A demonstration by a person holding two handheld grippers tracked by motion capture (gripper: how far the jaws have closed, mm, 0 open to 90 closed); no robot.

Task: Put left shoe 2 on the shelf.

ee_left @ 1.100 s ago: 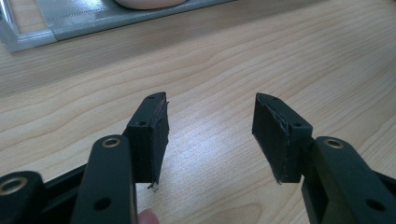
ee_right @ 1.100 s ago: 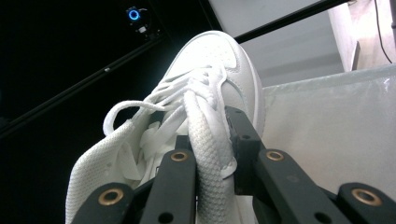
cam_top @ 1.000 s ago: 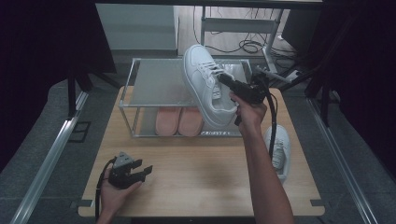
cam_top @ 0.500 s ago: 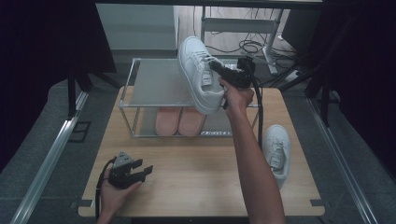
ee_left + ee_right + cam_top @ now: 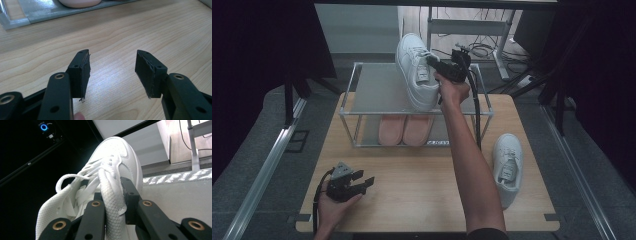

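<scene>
Jaws of right gripper (image 5: 112, 205) clamped the white lace-up sneaker's (image 5: 416, 70) soft collar; light, floppy. Left gripper (image 5: 112, 72) stood open.

A second white sneaker (image 5: 507, 167) lies on the desk (image 5: 422, 190) at four o'clock. Pink slippers (image 5: 404, 129) sit on the rack's lower shelf, centre.

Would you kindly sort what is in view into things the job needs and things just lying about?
In the job:
held white sneaker
right claw
rack top shelf
second white sneaker

Lying about:
pink slippers
left claw, open, idle
floor cables
</scene>
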